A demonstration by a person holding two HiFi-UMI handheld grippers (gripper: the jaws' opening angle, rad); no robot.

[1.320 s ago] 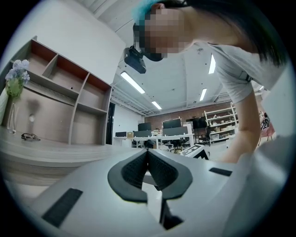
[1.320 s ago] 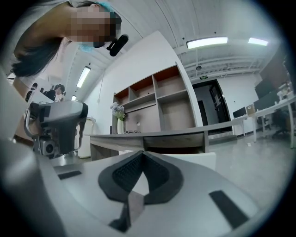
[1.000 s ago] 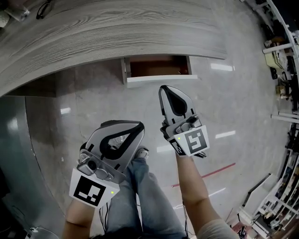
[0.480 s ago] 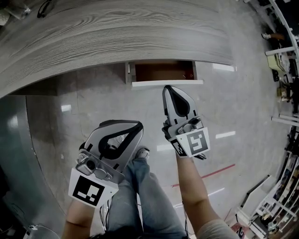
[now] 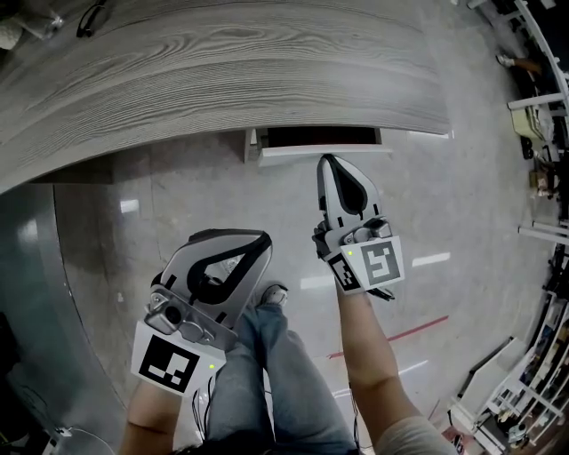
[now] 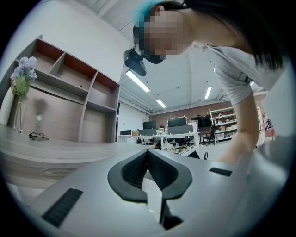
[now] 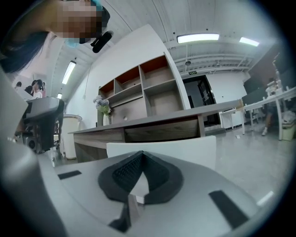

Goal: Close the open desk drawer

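The drawer's white front (image 5: pixel 320 149) sticks out just a little from under the grey wood desk (image 5: pixel 222 62), with only a narrow dark slot behind it. My right gripper (image 5: pixel 326 161) is shut and empty, its tip against the middle of that front. In the right gripper view the white drawer front (image 7: pixel 185 147) stands right behind the shut right gripper (image 7: pixel 141 153), below the desk edge (image 7: pixel 162 121). My left gripper (image 5: pixel 263 236) hangs back over the floor, shut and empty. The left gripper (image 6: pixel 148 151) points away from the drawer, toward the room.
The person's leg in jeans and a shoe (image 5: pixel 269 294) stand on the glossy floor between the grippers. Glasses (image 5: pixel 89 14) lie on the desk's far left. A flower vase (image 6: pixel 18 92) and a shelf unit (image 6: pixel 78 88) stand behind the desk. Racks (image 5: pixel 542 107) line the right edge.
The drawer has slid far in under the desk, and its red-brown inside no longer shows. My right gripper has moved forward with the drawer front. The left gripper has stayed put.
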